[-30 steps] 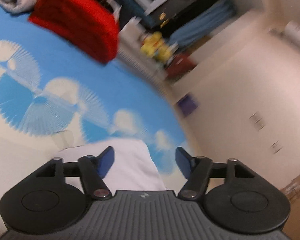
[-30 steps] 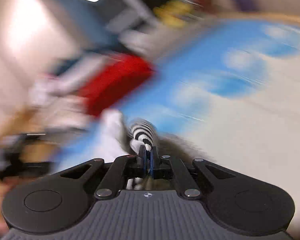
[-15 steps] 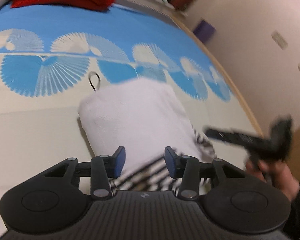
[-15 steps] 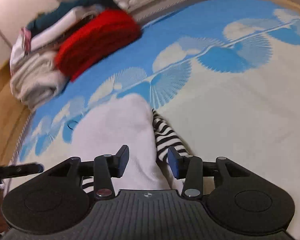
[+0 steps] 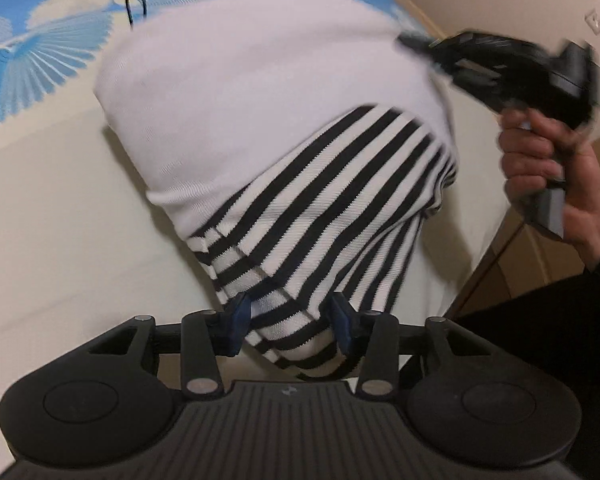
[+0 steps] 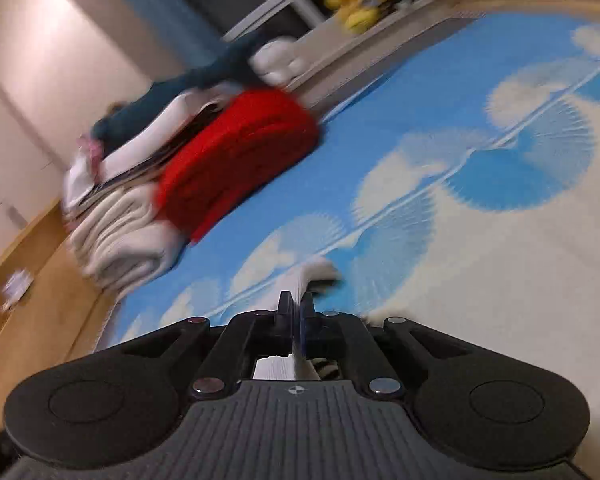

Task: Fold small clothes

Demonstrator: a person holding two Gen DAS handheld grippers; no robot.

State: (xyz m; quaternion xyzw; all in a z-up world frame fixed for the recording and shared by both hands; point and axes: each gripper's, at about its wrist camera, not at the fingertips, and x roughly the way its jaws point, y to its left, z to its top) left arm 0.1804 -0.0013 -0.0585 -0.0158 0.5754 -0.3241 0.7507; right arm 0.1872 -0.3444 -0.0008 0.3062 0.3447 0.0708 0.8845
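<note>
The left gripper is pointed steeply down at a small garment lying on the blue-and-cream bedspread, and its jaws are closing, with the black-and-white striped hem lying between the blue pads; whether the pads already press on the cloth cannot be told. Ahead of this tool the white body of the garment is spread, with a thin dark wire loop just beyond its far edge. To its right, a hand is seen carrying the right gripper, blurred in that view. In the right wrist view the jaws are pressed together on a thin fold of white cloth at the garment's far side, and a red folded pile with pale stacked laundry beside it is seen well ahead and to the left. The step in hand is judged to be the taking of two edges for a fold. Next, the left pinch must be completed, then both edges lifted and carried over together.
</note>
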